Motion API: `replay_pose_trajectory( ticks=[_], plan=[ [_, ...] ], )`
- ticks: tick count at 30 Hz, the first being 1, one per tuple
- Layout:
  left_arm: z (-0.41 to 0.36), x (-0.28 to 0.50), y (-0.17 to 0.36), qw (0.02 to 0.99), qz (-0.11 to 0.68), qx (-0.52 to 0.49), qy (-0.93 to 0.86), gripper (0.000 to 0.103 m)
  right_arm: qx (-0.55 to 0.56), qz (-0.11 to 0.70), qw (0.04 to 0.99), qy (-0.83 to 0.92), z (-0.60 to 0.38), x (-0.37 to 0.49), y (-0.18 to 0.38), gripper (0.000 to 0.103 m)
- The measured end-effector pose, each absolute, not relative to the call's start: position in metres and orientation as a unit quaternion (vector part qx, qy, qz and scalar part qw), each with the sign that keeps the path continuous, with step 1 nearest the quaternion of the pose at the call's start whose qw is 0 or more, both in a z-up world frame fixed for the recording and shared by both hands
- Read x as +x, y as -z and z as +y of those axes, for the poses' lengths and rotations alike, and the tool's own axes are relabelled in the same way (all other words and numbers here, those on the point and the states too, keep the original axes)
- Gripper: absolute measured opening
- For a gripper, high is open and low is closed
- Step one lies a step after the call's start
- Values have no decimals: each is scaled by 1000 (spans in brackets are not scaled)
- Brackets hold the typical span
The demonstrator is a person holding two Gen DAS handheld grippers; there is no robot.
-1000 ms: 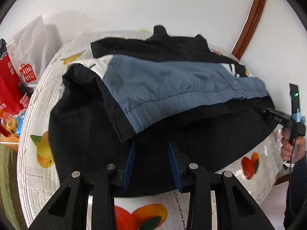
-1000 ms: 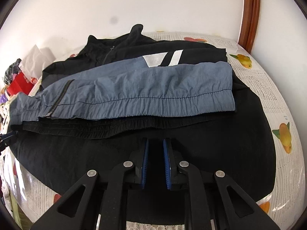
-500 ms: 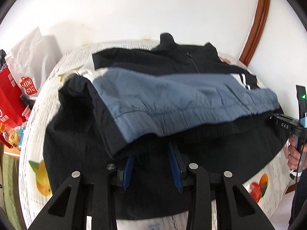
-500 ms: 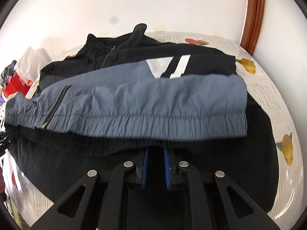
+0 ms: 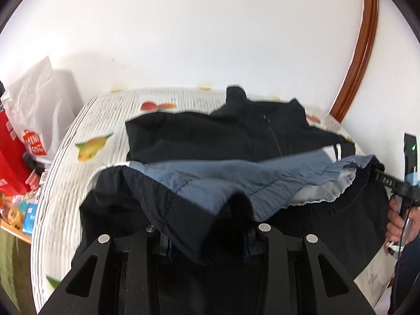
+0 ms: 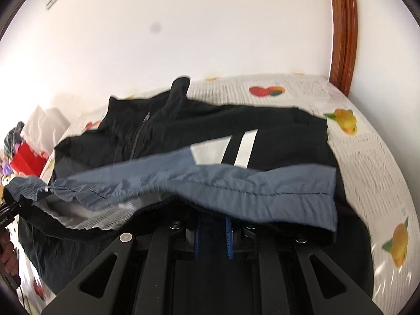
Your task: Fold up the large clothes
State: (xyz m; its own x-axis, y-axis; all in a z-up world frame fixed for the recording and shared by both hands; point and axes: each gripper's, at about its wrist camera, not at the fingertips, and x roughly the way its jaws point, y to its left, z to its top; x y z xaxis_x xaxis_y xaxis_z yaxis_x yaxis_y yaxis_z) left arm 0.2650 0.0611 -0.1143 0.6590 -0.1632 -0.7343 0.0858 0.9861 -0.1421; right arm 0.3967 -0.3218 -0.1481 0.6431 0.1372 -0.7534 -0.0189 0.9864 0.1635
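Grippers (both) on jacket hem

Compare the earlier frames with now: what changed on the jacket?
Both tongs, left and right, already gripping the jacket, have lifted its near hem and carried it towards the collar, baring grey lining. Collar end and fruit-print tablecloth unchanged.

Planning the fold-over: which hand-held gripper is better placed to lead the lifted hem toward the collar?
Right, marginally. The right hand-held gripper has the jacket hem spread flat ahead; fabric bunches over the left hand-held gripper. Likely both must travel together.
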Motion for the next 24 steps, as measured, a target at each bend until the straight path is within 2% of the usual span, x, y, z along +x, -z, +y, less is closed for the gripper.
replay_pose_trajectory(
  ticks=[6,8,10,11,24],
  plan=[
    [63,290,103,911,397,-76,85,35,73,414,907,-21,-334,422,146,14],
    [64,293,96,914,384,-86,96,40,75,416,906,-11,-339,428,147,14],
    [63,293,90,920,370,-87,100,50,64,422,904,17,-345,433,151,14],
    [62,292,86,924,362,-82,98,52,60,425,903,27,-348,435,152,14],
    [96,287,103,913,403,-59,17,53,44,440,893,86,-393,410,163,15]
  ],
)
